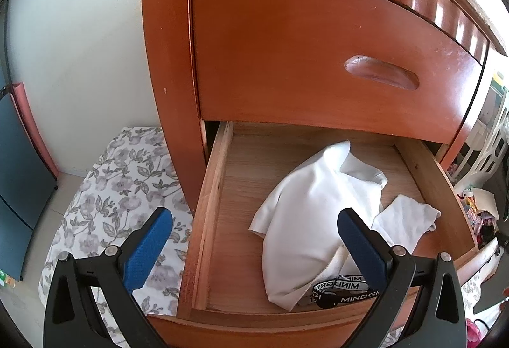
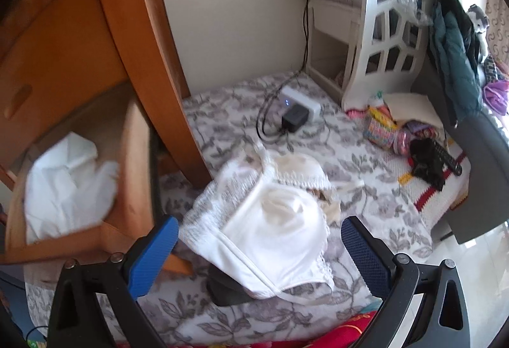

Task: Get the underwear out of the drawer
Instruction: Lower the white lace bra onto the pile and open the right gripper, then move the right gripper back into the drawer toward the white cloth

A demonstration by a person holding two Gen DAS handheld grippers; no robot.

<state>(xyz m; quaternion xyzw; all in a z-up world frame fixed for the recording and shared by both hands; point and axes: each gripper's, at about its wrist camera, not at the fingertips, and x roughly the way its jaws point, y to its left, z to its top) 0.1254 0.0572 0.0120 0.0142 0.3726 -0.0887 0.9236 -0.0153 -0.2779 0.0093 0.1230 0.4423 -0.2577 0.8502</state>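
The lower drawer (image 1: 213, 189) of a red-brown wooden dresser stands pulled out. Inside lie a crumpled white garment (image 1: 305, 211), a smaller white piece (image 1: 407, 217) to its right, and a black-and-white lettered waistband (image 1: 340, 287) near the front edge. My left gripper (image 1: 254, 247) hovers open above the drawer's front, with nothing between its blue pads. In the right wrist view a white lace bra (image 2: 270, 220) lies on the floral bedcover (image 2: 366, 195) beside the dresser, on top of a dark item (image 2: 222, 287). My right gripper (image 2: 259, 255) is open just above the bra, not touching it.
The closed upper drawer (image 1: 318, 55) overhangs the open one. A white charger block with black cables (image 2: 296, 109) lies on the bedcover. A white cabinet (image 2: 381, 30), hanging jackets (image 2: 451, 45), colourful toys (image 2: 385, 128) and a dark chair (image 2: 477, 163) crowd the right side.
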